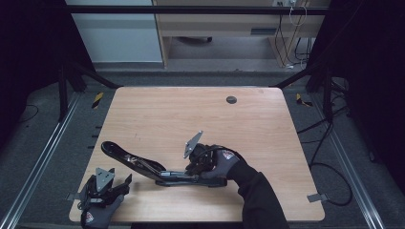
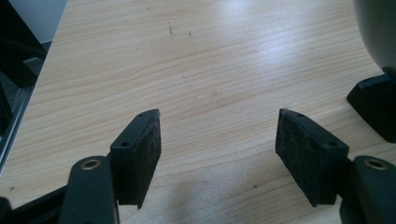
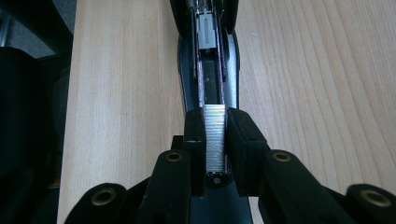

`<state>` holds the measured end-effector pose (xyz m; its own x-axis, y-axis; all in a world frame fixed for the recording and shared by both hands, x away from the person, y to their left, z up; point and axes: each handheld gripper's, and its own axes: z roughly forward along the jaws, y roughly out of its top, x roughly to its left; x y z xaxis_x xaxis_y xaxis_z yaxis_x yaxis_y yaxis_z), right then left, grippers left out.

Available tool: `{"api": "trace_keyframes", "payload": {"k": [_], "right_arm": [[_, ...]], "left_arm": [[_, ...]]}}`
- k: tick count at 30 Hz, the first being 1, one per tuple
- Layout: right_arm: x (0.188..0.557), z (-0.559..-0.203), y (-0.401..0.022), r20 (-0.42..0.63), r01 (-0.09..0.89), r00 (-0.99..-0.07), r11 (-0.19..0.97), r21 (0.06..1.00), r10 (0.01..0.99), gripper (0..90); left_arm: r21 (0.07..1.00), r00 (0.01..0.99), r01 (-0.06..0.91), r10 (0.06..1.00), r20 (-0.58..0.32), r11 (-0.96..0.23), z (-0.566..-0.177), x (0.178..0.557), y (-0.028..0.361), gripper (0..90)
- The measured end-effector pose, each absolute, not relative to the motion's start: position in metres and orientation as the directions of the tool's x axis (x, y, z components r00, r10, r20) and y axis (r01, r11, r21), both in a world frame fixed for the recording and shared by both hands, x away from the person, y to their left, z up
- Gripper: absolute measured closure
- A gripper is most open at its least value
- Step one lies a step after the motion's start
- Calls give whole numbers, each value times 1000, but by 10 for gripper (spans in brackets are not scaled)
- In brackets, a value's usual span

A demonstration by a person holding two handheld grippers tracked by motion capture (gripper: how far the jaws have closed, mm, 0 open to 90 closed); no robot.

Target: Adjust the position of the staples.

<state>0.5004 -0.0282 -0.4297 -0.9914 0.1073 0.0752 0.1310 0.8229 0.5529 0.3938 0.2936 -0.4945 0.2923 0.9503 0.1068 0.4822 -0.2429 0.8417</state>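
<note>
A black stapler [image 1: 143,164] lies opened flat on the wooden table [image 1: 191,114], its lid stretched to the left and its magazine channel [image 3: 209,79] facing up. My right gripper [image 1: 192,170] is at the stapler's right end, held by a gloved hand. In the right gripper view, that gripper [image 3: 215,156] is shut on a silver strip of staples [image 3: 215,128], held just above the near end of the channel. My left gripper [image 1: 123,187] rests near the table's front left corner, apart from the stapler. Its jaws [image 2: 217,140] stand open over bare wood.
A dark round grommet [image 1: 231,99] sits at the table's far side. The table's left edge [image 3: 74,93] runs close beside the stapler in the right gripper view. A black part of the stapler [image 2: 373,107] lies right of the left gripper's jaws. Cables trail on the floor at right.
</note>
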Motion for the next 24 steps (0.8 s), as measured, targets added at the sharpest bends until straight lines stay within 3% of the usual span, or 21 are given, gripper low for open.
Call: {"api": "trace_keyframes", "payload": {"k": [24], "right_arm": [[500, -433, -29, 52, 108, -994, 831, 546, 95, 780]], "left_arm": [[842, 292, 482, 950, 108, -244, -495, 394, 294, 307]]}}
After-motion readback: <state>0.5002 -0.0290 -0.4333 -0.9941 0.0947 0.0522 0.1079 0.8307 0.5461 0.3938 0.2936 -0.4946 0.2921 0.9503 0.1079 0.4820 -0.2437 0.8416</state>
